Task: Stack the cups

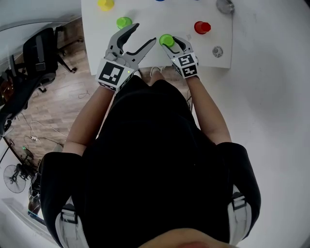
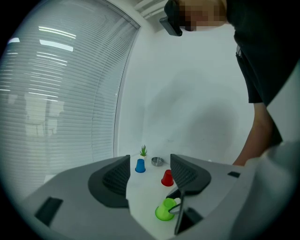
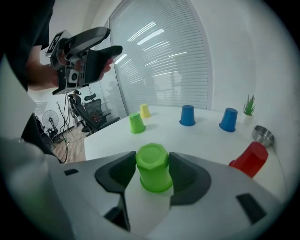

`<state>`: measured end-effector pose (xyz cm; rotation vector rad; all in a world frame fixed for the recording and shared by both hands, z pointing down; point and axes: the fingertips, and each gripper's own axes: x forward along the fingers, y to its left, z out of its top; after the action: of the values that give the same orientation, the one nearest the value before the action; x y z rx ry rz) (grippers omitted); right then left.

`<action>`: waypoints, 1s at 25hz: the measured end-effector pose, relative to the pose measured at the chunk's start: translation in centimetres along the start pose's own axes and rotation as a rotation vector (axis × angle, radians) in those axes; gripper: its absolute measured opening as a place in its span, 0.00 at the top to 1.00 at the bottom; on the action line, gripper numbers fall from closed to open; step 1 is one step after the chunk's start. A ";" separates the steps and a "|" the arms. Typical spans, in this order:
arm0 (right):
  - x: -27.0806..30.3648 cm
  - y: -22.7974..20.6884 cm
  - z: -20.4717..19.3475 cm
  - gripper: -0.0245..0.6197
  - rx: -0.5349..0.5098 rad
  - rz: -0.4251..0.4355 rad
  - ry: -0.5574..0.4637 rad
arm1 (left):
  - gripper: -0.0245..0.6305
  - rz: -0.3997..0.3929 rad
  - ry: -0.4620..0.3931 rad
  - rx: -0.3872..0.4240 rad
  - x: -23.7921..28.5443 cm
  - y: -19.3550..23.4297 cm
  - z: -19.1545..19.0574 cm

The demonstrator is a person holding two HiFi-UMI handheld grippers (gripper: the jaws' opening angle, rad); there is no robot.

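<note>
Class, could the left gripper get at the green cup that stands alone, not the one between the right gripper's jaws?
Probably yes. The left gripper is open and empty, and the lone green cup stands close beside its jaws with only bare table between.

I see the green cup [image 3: 152, 168] as smooth moulded plastic with a soft sheen, and the red cup [image 3: 249, 159] as the same plastic, glossier. The small bowl [image 3: 263, 135] is polished metal. The counter [image 3: 206, 136] looks white, smooth and matt. On the right tongs [image 3: 151, 174] and left tongs [image 2: 150, 174], the shells are matt grey plastic, the pads [image 3: 120, 170] dark and ribbed. The floor [image 1: 63, 97] is wood.
</note>
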<state>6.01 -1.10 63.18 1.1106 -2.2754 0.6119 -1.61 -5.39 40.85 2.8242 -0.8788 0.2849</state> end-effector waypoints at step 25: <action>4.8 -4.6 8.4 0.49 -0.044 0.091 -0.092 | 0.56 0.266 0.089 -0.060 -1.8 4.4 -4.4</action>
<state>5.06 -11.48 60.64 1.0383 -2.4170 0.5538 -6.17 -7.00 45.14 2.6157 -1.2212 0.4083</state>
